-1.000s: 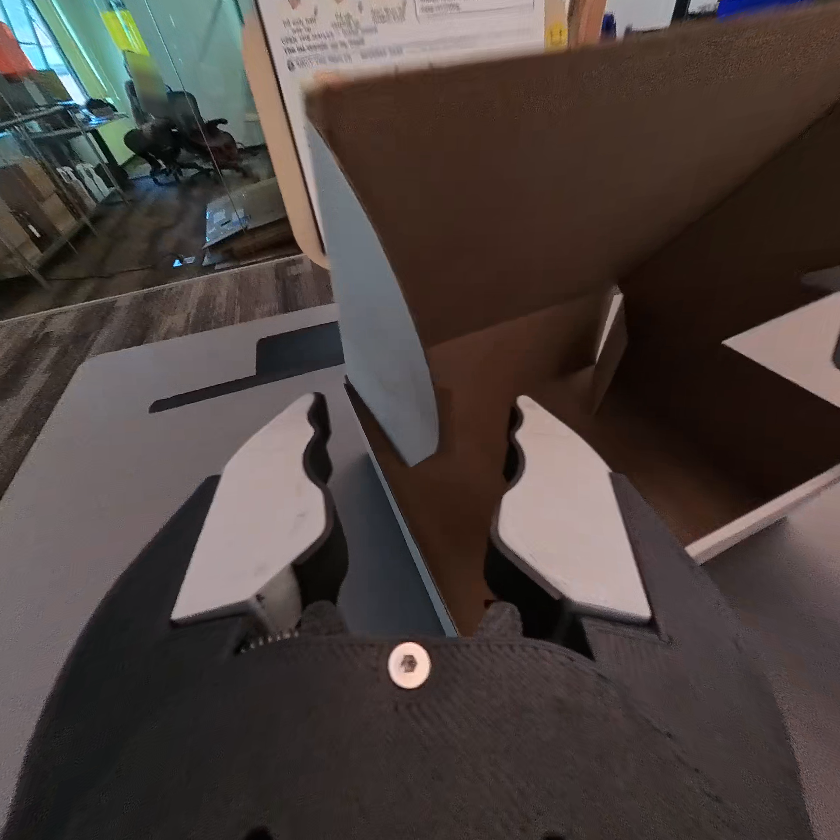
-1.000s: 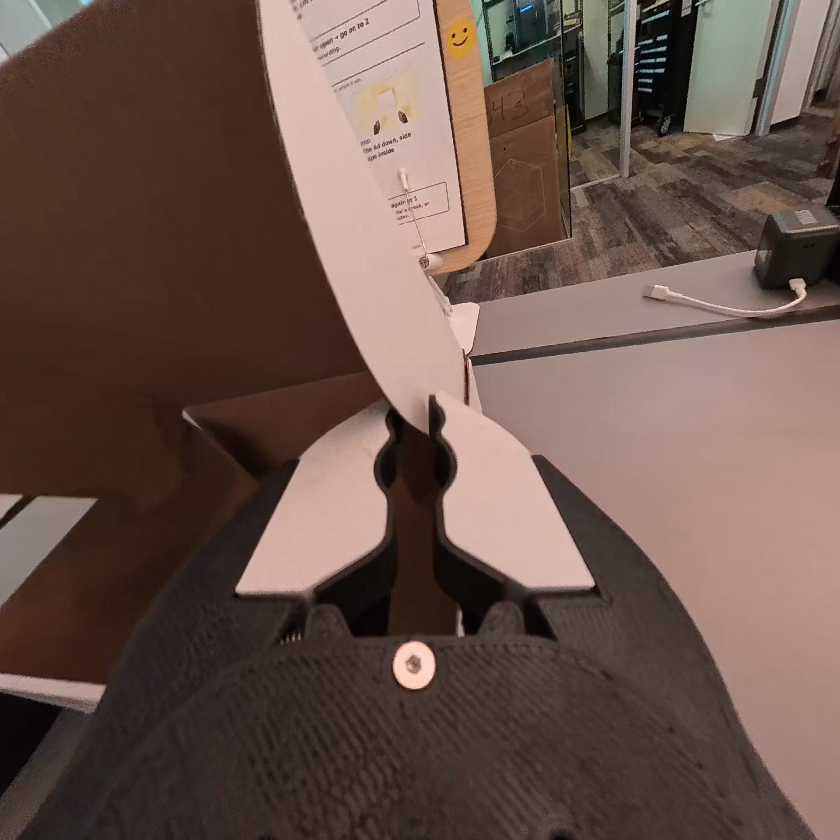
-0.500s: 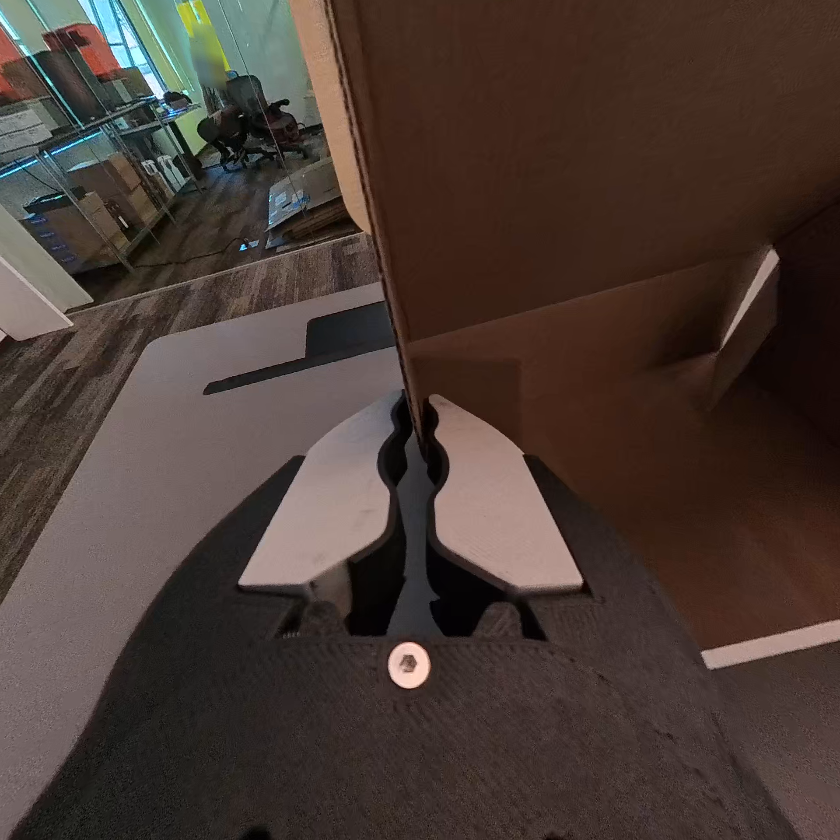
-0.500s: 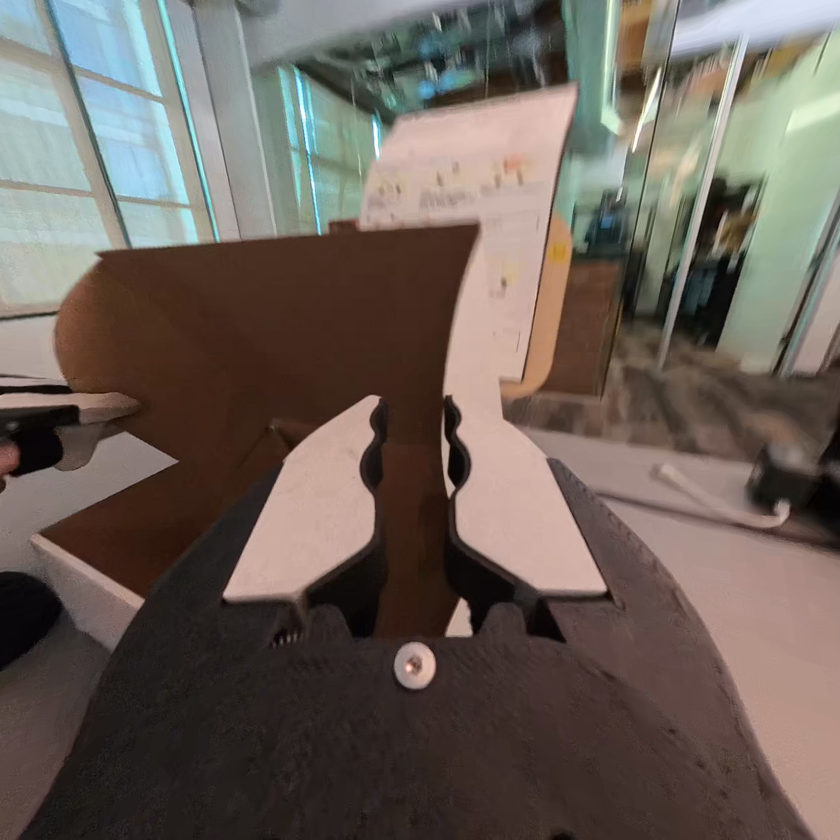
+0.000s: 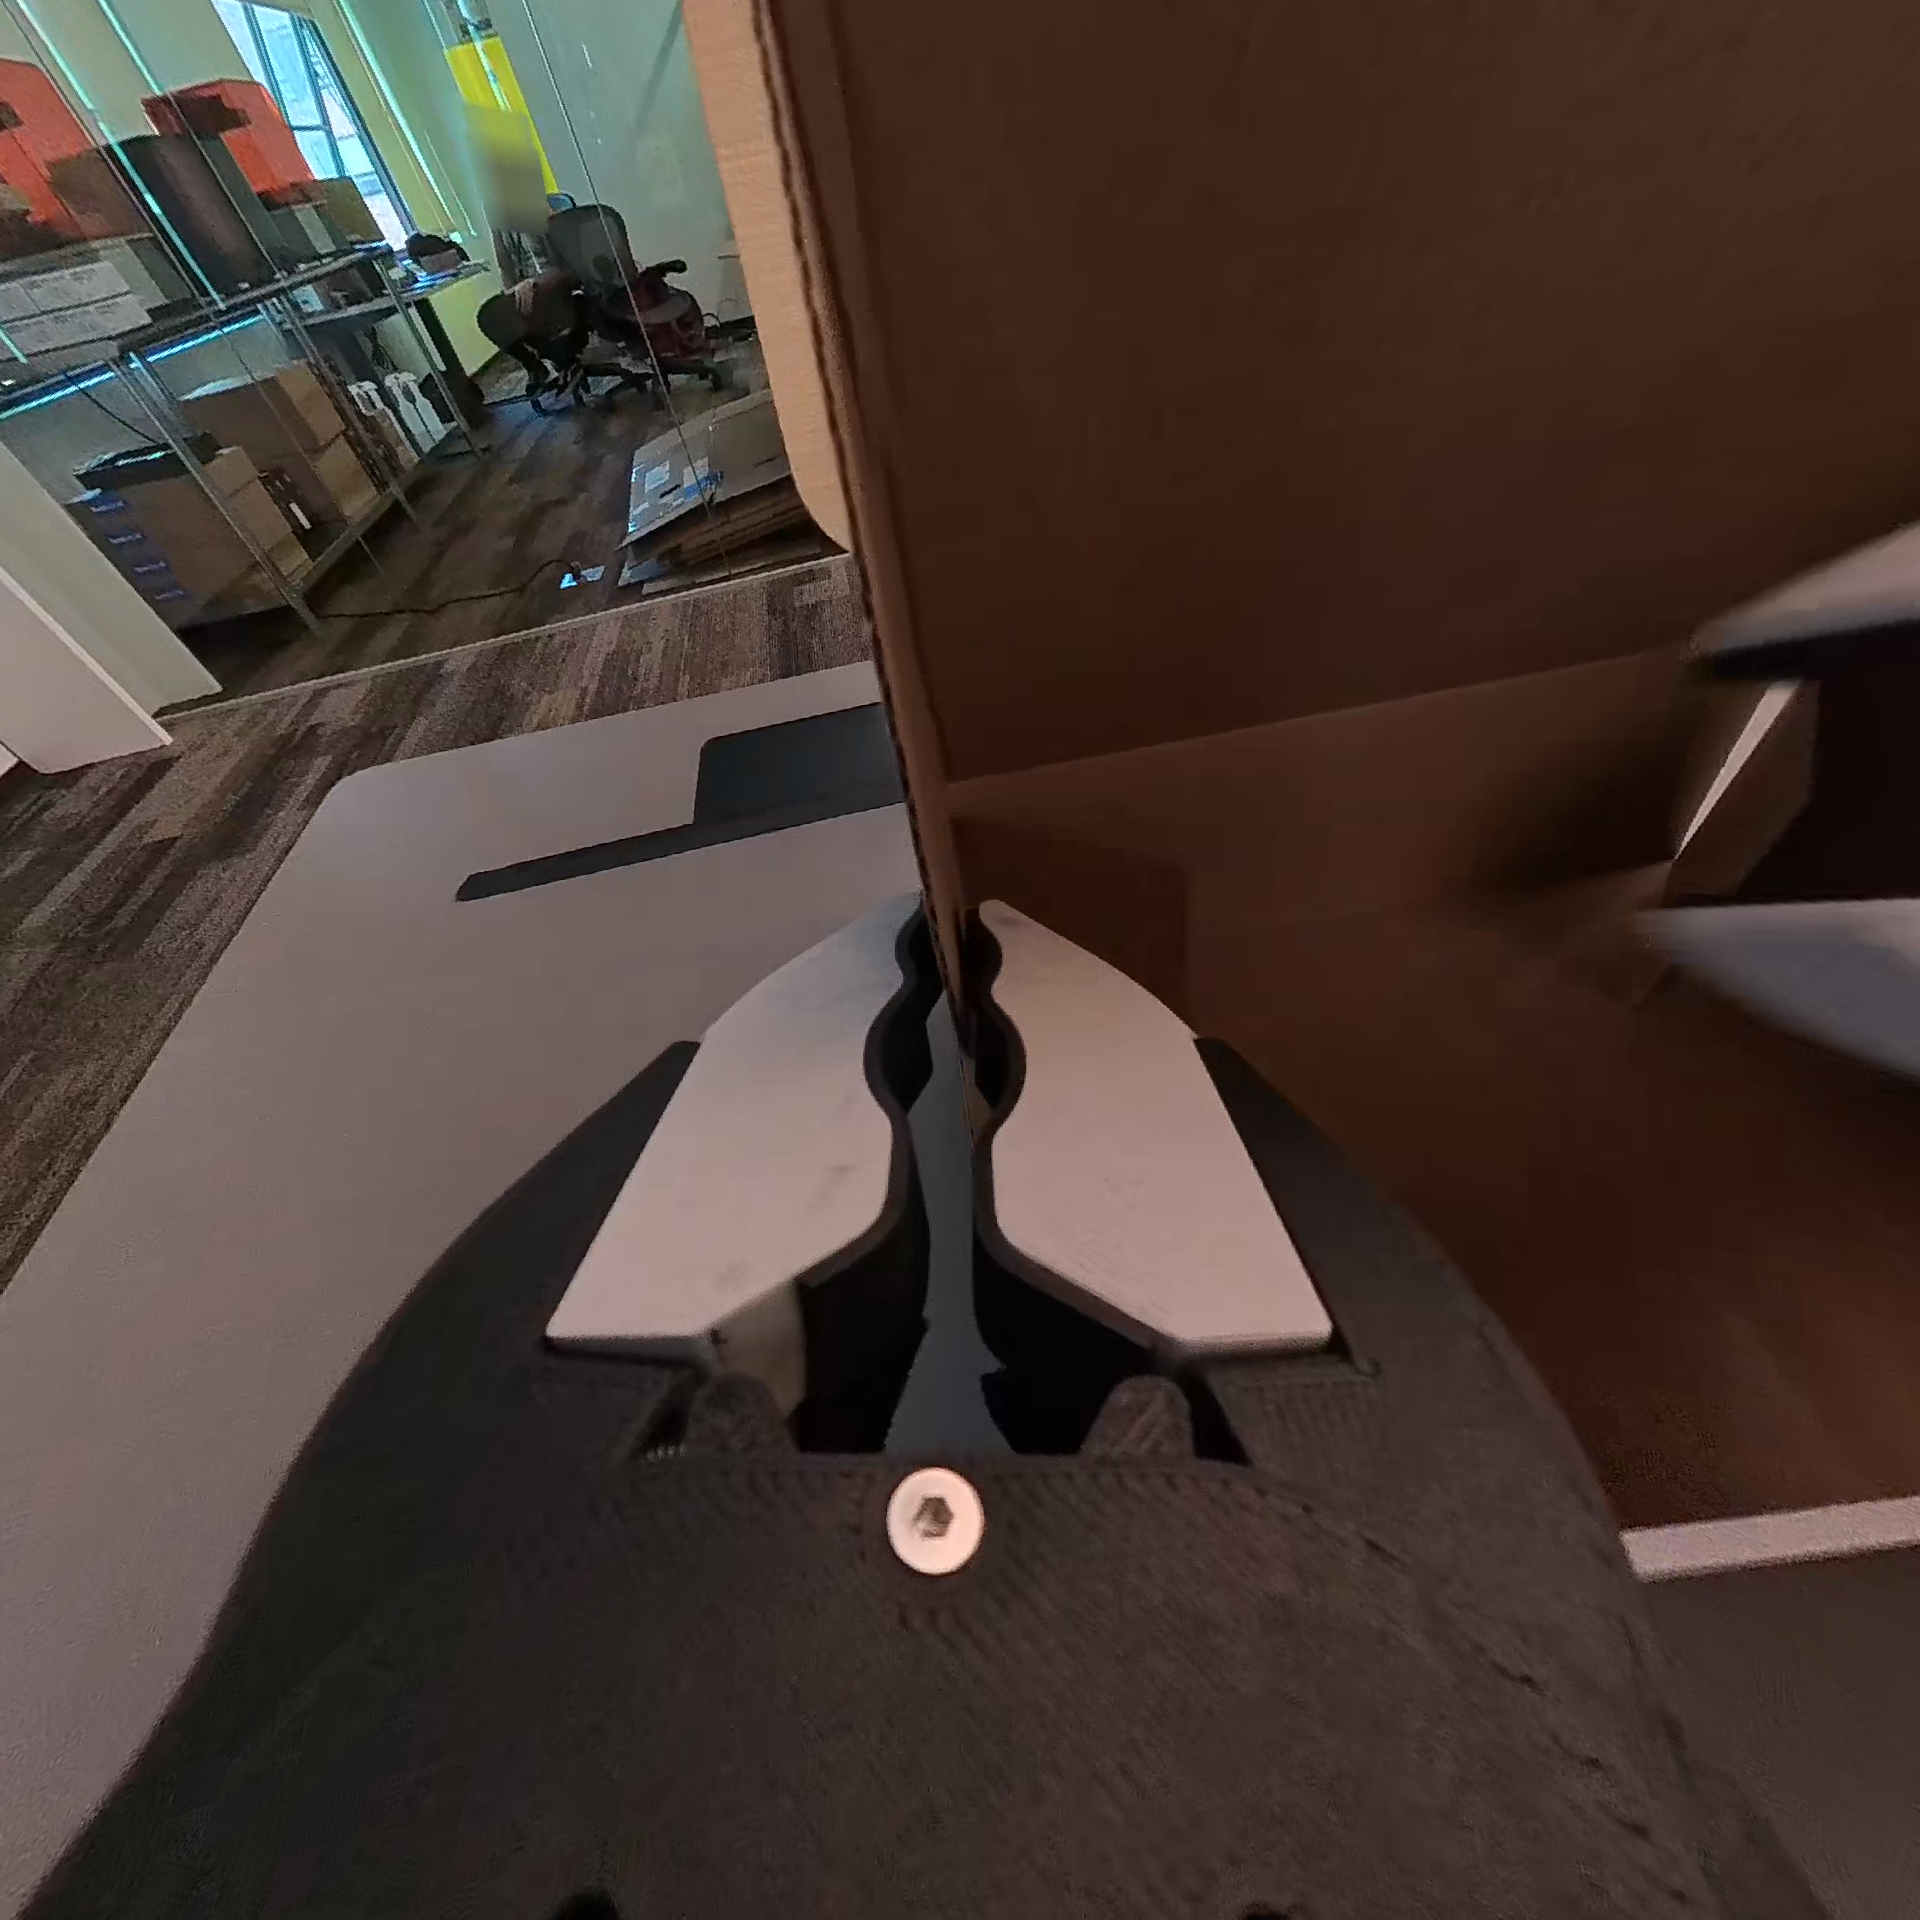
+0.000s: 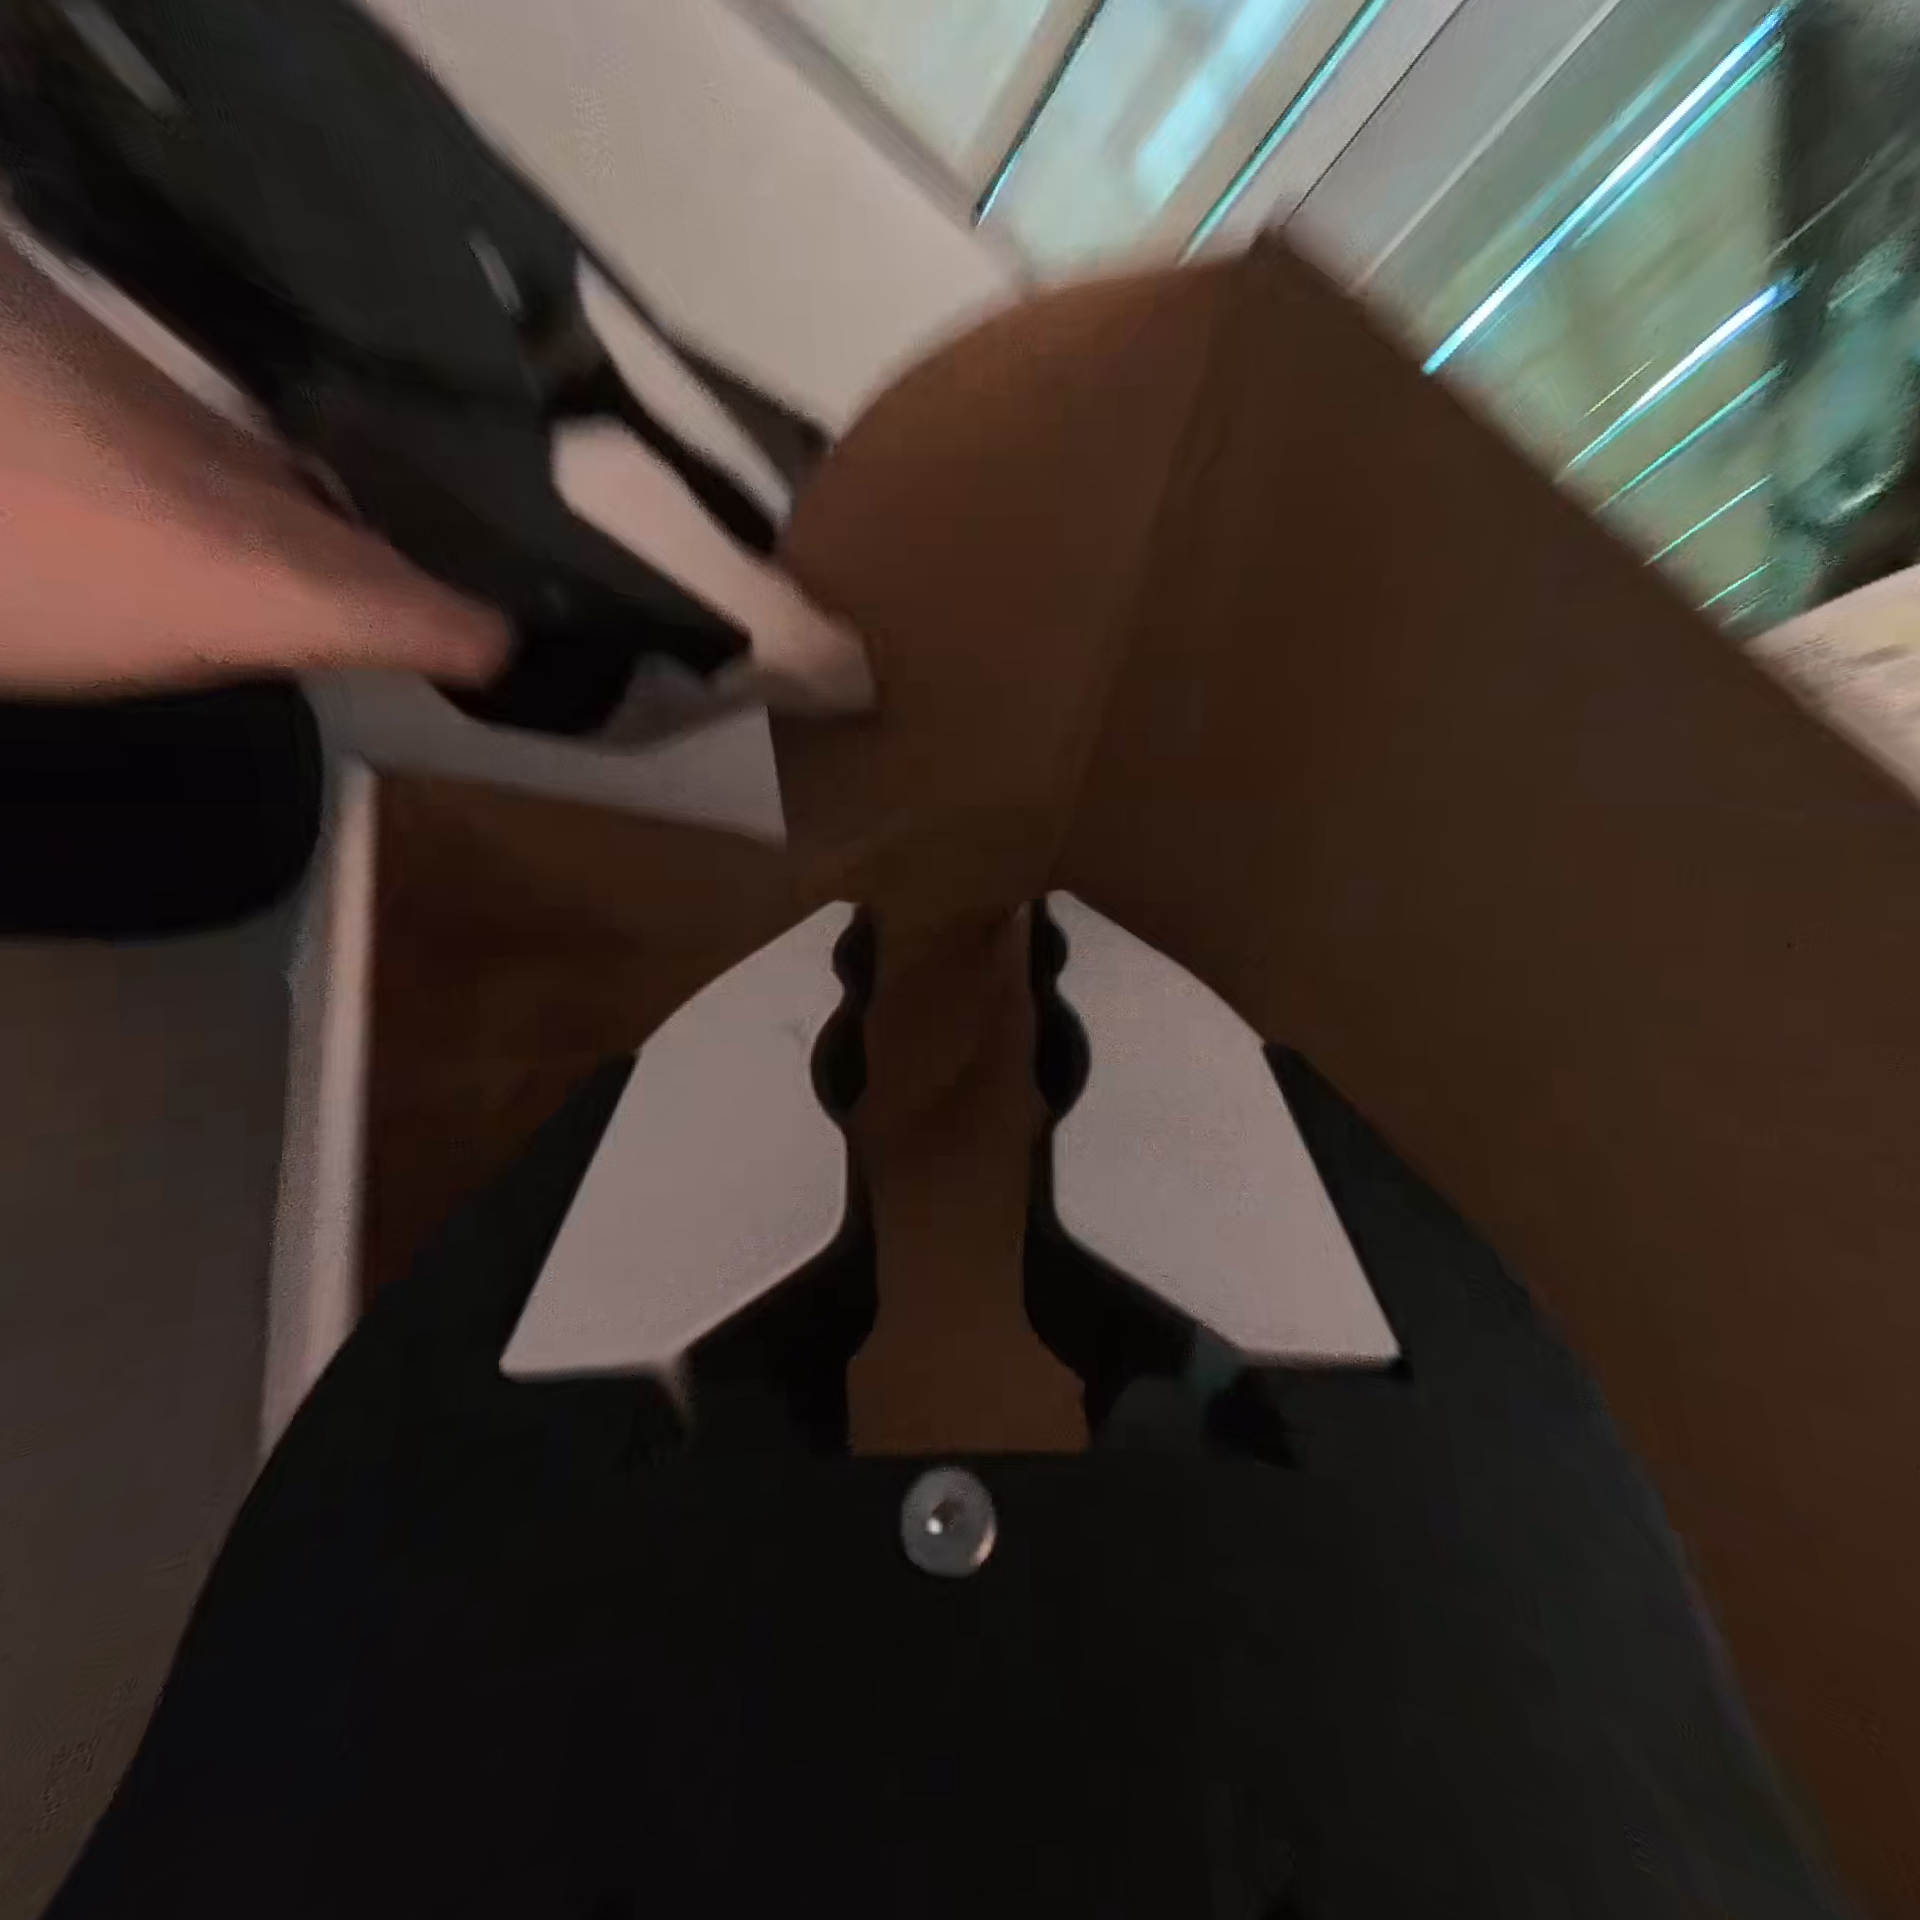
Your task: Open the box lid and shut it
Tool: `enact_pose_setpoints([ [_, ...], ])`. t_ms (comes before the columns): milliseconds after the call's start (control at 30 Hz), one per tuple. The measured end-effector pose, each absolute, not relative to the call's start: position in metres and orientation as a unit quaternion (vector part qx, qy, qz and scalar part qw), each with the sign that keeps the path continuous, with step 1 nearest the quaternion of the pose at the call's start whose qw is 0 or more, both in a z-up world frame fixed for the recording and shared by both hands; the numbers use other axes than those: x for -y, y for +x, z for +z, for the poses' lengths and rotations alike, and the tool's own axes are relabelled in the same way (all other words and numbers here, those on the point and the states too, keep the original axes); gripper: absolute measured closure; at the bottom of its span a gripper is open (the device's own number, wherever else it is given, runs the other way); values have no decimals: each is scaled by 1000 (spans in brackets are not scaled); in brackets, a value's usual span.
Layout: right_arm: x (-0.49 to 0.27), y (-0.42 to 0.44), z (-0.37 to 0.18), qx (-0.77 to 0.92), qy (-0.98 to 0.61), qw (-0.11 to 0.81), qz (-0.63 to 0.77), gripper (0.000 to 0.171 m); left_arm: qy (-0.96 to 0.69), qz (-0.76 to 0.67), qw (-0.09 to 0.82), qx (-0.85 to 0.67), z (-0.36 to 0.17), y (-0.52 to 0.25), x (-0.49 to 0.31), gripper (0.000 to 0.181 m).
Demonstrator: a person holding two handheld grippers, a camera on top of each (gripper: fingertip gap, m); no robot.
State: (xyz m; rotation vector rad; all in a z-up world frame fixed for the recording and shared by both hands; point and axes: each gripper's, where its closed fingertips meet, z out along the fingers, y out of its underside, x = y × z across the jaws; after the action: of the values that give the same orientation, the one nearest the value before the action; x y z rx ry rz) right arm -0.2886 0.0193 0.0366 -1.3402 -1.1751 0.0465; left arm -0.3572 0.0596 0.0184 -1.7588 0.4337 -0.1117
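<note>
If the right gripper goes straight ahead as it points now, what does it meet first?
Most likely the brown inner face of the raised box lid, directly beyond the right gripper. The picture is blurred, so depth is uncertain.

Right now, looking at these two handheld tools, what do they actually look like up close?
Both match. The left tool and the right tool each have a black, ribbed, plastic-looking body with one silver screw at its centre. Two pale grey fingers taper forward, with wavy black inner edges. No cables show. A dark sleeve appears behind the far tool.
</note>
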Motion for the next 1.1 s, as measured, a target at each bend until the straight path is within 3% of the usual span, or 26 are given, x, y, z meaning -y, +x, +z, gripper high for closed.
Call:
enact_pose_setpoints([
  [233,-107,-302,-19,526,-658,537,-49,138,-763,-69,618,-179,20,-361,-61,179],
  [467,-135,-302,-62,539,-684,487,-71,143,-758,-74,623,-177,23,-360,-62,179],
  [567,-143,-298,-65,516,-703,484,-70,160,-755,-79,627,-175,26,-360,-62,179],
  [1100,-161,-272,-67,476,-726,473,-150,159,-768,-87,608,-181,15,-361,-54,180],
])
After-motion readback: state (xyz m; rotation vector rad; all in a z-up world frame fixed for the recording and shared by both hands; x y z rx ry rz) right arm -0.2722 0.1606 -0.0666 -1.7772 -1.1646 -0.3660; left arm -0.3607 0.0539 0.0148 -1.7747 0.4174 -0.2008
